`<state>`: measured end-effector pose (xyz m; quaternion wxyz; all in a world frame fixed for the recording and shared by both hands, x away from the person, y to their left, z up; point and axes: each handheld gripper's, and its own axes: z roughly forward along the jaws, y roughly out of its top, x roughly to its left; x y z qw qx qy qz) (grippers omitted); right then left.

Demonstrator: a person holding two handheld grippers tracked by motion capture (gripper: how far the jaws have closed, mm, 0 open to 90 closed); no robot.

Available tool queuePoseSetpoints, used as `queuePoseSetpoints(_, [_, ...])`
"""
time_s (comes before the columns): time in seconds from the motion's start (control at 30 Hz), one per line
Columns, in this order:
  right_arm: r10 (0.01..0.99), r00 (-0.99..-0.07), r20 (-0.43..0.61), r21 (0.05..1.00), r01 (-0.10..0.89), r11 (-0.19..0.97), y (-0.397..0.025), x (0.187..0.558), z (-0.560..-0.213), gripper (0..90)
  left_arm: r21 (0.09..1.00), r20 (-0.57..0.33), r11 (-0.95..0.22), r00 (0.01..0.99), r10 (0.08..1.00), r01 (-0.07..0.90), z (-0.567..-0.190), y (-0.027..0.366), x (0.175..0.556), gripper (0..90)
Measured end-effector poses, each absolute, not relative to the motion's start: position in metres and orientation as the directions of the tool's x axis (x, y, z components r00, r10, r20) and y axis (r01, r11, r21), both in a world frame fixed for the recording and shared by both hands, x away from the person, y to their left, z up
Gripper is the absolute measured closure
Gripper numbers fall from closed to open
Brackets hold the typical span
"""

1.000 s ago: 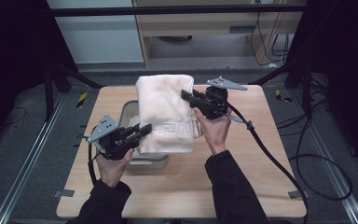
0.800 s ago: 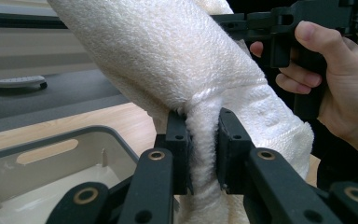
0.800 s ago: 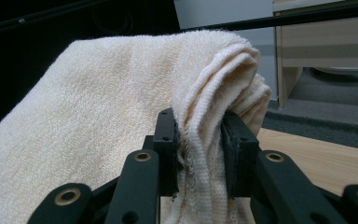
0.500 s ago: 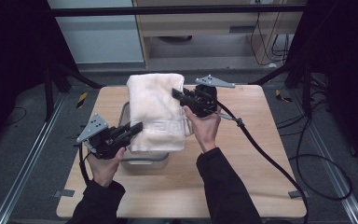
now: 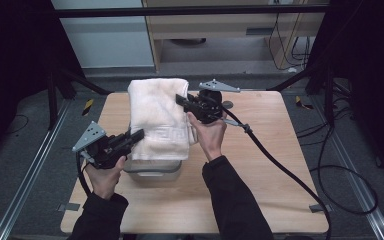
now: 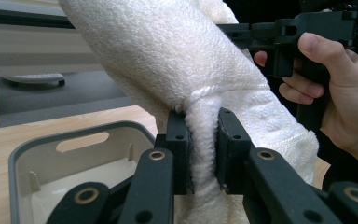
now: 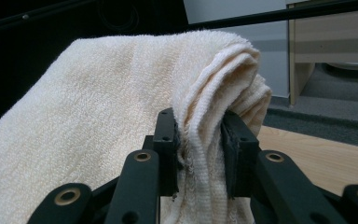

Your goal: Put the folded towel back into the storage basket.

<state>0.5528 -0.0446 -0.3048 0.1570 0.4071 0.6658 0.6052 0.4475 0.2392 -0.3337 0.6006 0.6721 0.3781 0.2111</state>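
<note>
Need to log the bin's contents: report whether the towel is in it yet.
Not in: the towel hangs above the grey bin, pinched by both hand-held grippers.

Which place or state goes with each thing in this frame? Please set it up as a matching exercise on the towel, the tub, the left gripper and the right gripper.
Things:
1. towel
2. tub
3. left gripper
4. right gripper

Places or states:
A. grey, open-topped, sitting on the table under the cloth
B. shut on the cloth's near, lower end
C. white, folded, held up between both tools
D. shut on the cloth's far, upper edge

Pairs: 1-C, 2-A, 3-B, 4-D
</note>
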Motion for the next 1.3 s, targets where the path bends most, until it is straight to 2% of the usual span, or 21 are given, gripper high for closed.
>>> queuePoseSetpoints(0.93, [0.729, -0.612, 0.307, 0.914, 0.402, -0.048, -0.016, 0.576, -0.335, 70.7, 0.951, -0.2, 0.015, 0.574, 0.794, 0.31, -0.357, 0.261, 0.461, 76.8])
queuePoseSetpoints(1.3, [0.736, -0.601, 0.311, 0.904, 0.426, -0.035, -0.003, 0.585, -0.358, 70.7, 0.935, -0.212, 0.006, 0.546, 0.81, 0.353, -0.373, 0.268, 0.469, 76.9])
